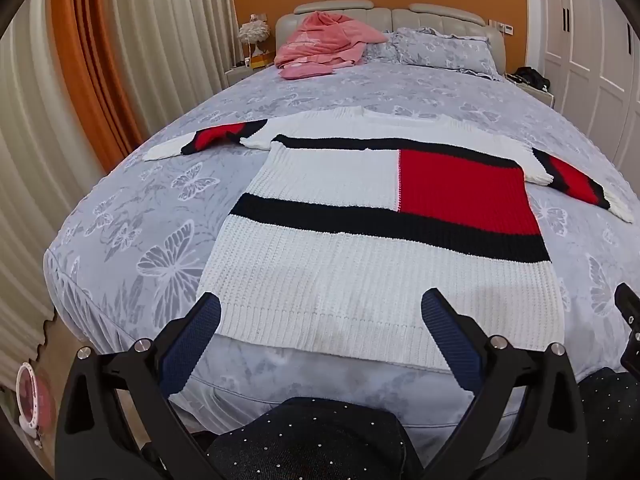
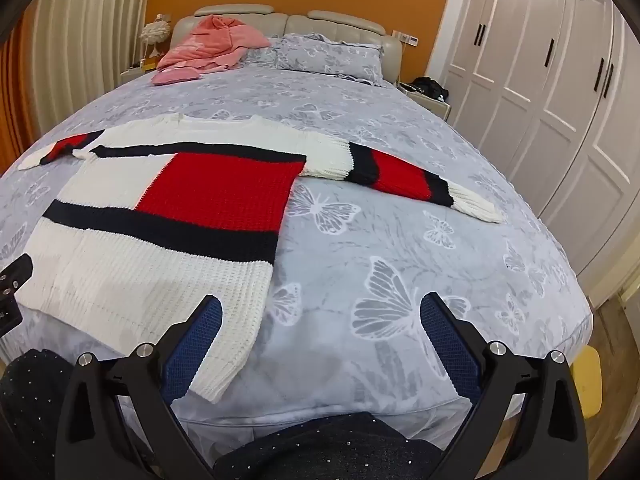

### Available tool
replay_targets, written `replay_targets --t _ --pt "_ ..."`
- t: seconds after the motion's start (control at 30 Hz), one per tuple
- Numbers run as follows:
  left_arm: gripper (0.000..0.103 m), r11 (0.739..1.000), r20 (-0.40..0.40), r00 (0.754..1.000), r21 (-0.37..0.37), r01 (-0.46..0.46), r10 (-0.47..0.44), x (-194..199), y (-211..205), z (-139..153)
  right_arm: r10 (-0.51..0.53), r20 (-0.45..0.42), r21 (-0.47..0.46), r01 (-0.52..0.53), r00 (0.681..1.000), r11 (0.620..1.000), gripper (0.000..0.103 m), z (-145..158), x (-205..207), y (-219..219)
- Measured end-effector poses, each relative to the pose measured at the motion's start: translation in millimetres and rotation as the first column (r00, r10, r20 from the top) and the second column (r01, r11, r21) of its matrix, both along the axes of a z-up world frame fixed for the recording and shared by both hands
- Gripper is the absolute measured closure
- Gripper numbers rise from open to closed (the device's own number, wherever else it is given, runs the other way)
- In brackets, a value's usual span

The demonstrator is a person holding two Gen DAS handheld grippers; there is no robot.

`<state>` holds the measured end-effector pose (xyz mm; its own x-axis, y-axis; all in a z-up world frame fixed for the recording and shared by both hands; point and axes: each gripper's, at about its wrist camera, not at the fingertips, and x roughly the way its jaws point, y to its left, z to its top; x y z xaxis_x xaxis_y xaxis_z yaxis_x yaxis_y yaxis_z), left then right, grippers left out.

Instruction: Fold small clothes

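A white knit sweater (image 1: pixel 360 280) with black stripes and a red block lies flat on the bed, hem towards me, both sleeves spread out sideways. It also shows in the right wrist view (image 2: pixel 132 272), at the left. My left gripper (image 1: pixel 322 308) is open and empty, held above the sweater's hem near the foot of the bed. My right gripper (image 2: pixel 320 308) is open and empty, above the bare bedspread just right of the sweater's lower right corner. The right sleeve (image 2: pixel 404 176) lies further out.
The bed (image 1: pixel 120 208) has a grey butterfly bedspread. A pink blanket (image 1: pixel 320 46) and pillows (image 1: pixel 444 50) lie at the headboard. Curtains hang at the left, white wardrobe doors (image 2: pixel 560 80) stand at the right. My dark sparkly trousers (image 1: pixel 312 440) are at the bottom edge.
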<state>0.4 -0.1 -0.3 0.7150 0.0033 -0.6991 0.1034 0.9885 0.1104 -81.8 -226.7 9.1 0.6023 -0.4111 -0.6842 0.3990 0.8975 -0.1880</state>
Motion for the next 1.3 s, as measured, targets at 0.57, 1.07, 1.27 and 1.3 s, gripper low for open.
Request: replay_targets --t 0.57,1.07,1.27,1.3 --pt "0.005 1.0 0.002 1.0 -0.016 -0.009 0.01 1 0 0 0.003 -0.004 0.009 -0.003 1.0 1.0 0.005 -3 1 -1" --pt "0.005 1.0 0.006 1.0 -0.013 -0.012 0.012 -1 6 1 0.003 -0.004 0.019 -0.003 1.0 1.0 0.005 -4 2 -1" --pt "0.005 1.0 0.004 1.0 -0.013 -0.013 0.013 -1 5 1 0.004 -0.005 0.019 -0.004 1.0 1.0 0.005 -5 2 -1" --pt "0.005 1.0 0.004 1.0 -0.012 -0.015 0.015 -1 5 1 0.004 -0.005 0.02 -0.004 1.0 1.0 0.005 -5 2 -1"
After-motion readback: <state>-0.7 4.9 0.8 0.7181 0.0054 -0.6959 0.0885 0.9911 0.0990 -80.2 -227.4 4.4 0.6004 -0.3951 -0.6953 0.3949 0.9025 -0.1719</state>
